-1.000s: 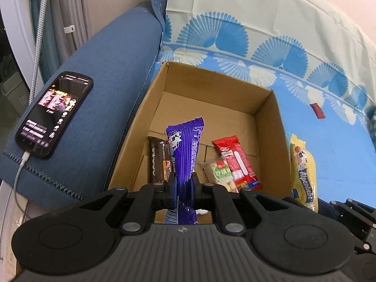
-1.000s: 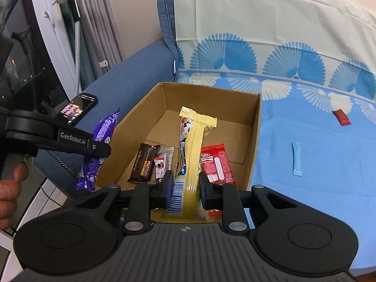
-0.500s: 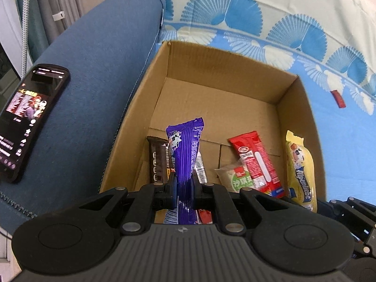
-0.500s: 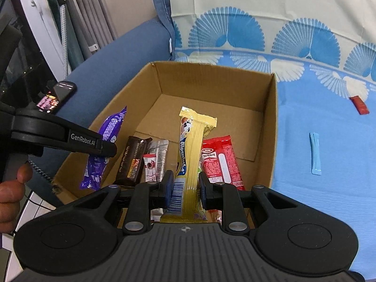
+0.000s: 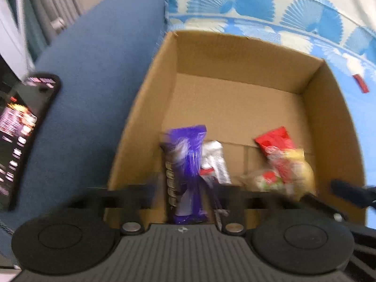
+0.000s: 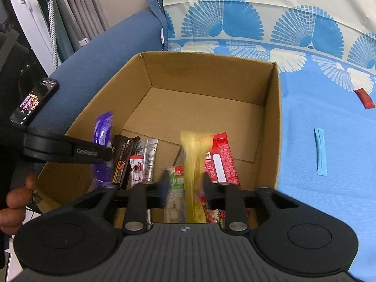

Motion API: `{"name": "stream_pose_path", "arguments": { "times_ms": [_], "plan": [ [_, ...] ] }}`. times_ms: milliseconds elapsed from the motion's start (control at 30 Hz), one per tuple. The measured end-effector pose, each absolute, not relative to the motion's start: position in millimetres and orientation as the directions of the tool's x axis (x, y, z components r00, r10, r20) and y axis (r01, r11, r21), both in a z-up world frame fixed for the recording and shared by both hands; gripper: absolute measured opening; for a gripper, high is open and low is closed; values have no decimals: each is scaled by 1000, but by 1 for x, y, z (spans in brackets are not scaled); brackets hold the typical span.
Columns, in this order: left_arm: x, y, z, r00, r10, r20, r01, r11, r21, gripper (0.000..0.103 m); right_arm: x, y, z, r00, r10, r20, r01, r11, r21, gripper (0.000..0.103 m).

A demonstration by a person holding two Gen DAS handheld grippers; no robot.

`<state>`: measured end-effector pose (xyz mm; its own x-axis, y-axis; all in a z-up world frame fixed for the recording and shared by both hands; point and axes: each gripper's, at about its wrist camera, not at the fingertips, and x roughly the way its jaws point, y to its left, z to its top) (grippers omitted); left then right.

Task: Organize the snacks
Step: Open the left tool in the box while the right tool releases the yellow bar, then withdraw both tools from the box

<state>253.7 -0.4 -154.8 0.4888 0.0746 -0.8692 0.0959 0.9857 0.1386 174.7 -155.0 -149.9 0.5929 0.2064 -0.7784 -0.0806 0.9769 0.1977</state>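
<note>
Snacks sit in the cardboard box (image 6: 270,127) at frame centre, on a blue patterned sofa.

At far left a lit phone (image 6: 35,99) rests on the armrest. "GenRobot" is partly legible on the left gripper (image 5: 185,195), whose jaws are spread wide, the blurred purple wrapper (image 5: 186,164) loose between them. Next come one dark brown bar (image 6: 122,159) and a silver sachet (image 6: 149,157). The right gripper (image 6: 184,193) is likewise released around a blurred yellow packet (image 6: 192,176). One red packet (image 6: 221,159) follows. Outside the box, right of frame, lie a light blue stick (image 6: 320,151) and a small red sachet (image 6: 364,98).
</note>
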Motion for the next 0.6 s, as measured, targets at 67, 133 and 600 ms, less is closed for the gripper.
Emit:
{"name": "stream_pose_path", "arguments": {
  "times_ms": [67,133,600],
  "plan": [
    [248,4,-146,502,29,-864,106,990,95,103,176,-156,-147,601,190,-776,-67,980,188,72],
    [239,5,-140,524,49,-850,86,990,110,103,172,-157,-142,608,184,-772,-68,981,181,75],
    [118,24,-105,496,64,-866,49,994,101,103,73,-149,-94,617,187,-764,-58,979,194,96]
  ]
}}
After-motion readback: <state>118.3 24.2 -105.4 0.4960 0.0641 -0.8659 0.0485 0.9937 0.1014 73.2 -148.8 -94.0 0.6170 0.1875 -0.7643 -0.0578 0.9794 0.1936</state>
